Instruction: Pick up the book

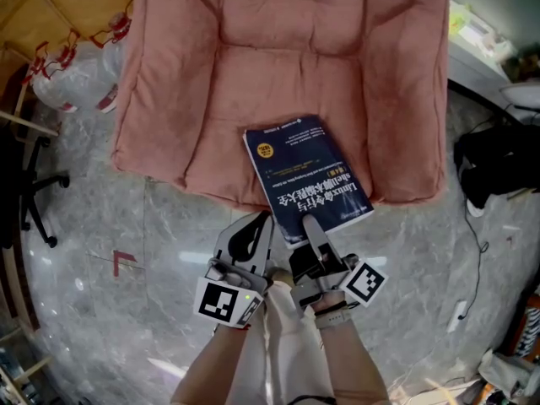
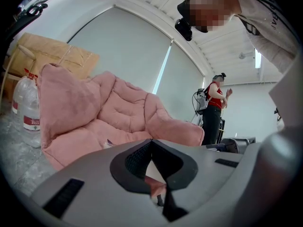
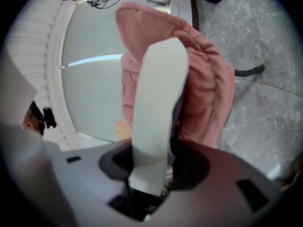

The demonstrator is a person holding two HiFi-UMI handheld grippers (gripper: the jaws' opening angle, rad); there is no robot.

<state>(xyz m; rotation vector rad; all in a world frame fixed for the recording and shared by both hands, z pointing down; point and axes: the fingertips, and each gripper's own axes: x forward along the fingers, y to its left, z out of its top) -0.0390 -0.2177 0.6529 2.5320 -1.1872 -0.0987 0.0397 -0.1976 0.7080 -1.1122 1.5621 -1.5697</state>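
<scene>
**Head view.** A dark blue paperback book (image 1: 308, 175) is lying across the front lip of a pink quilted floor chair (image 1: 287, 49), and its near end is jutting out over the grey marbled floor (image 1: 126, 226). The white title is running along the cover, upside down from here: "Linux" is reading clearly, then Chinese characters. An orange round badge (image 1: 266, 150) is sitting near the far corner, its print too small to read. The right tongs (image 1: 314, 226) are biting the book's near edge and pointing away from the person. The left tongs (image 1: 253, 230) are hanging just beside them, by the book's near left corner. Both forearms are coming in side by side from the bottom edge.

**Left gripper view.** The left tongs (image 2: 152, 148) are sitting closed together with nothing between them, aiming level at the chair (image 2: 123, 112). A clear water bottle (image 2: 29, 110) is standing at the left; its red-and-white label is unreadable.

**Right gripper view.** The right tongs (image 3: 151, 169) are clamping the book (image 3: 154, 103). Its white page block is rising edge-on between the pads, with the dark cover on its right. The chair (image 3: 203, 93) and the floor (image 3: 265, 56) are showing behind.
</scene>
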